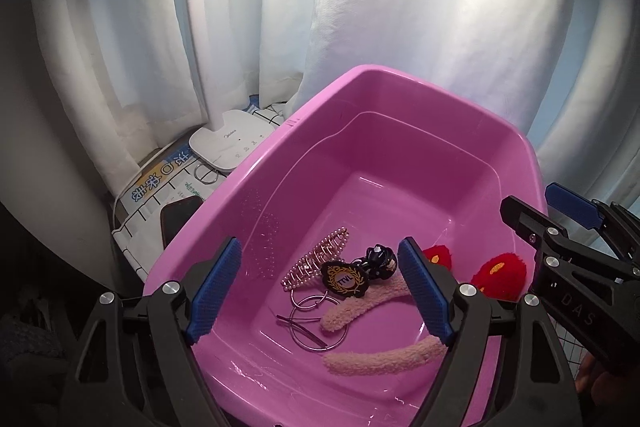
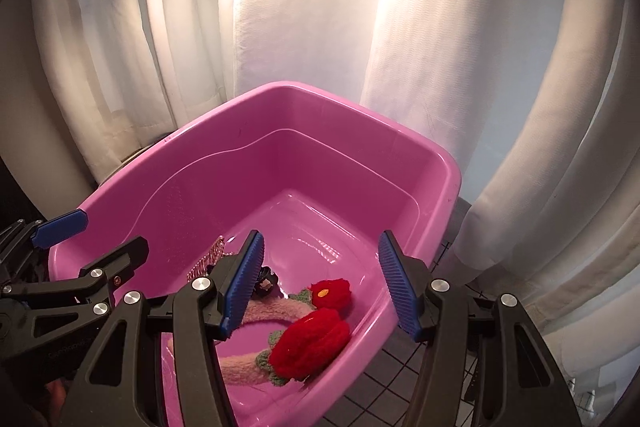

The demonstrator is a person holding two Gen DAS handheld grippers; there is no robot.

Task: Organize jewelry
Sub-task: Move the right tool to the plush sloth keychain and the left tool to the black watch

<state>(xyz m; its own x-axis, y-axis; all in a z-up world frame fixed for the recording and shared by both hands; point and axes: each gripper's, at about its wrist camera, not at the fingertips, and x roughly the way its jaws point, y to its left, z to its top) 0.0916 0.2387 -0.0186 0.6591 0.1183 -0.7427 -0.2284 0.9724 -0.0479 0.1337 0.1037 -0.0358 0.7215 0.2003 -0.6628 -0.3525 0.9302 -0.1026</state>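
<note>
We held both grippers over the glossy pink plastic tub, where the jewelry lay gathered near the closest wall, presumably so it could be sorted from one place. Our left gripper hung with its ribbed blue pads spread wide and holding nothing; between the fingers lay the pearl-beaded rose-gold claw clip, the black oval embroidered badge, the thin silver hoop earrings with a dark bobby pin across them, and a glossy black hair clip. Our right gripper was likewise wide and empty, and the fuzzy pink headband with red knitted flowers sat between and below its fingers. The hoops and pin looked slippery and flat, the headband soft and easy to pinch.
</note>
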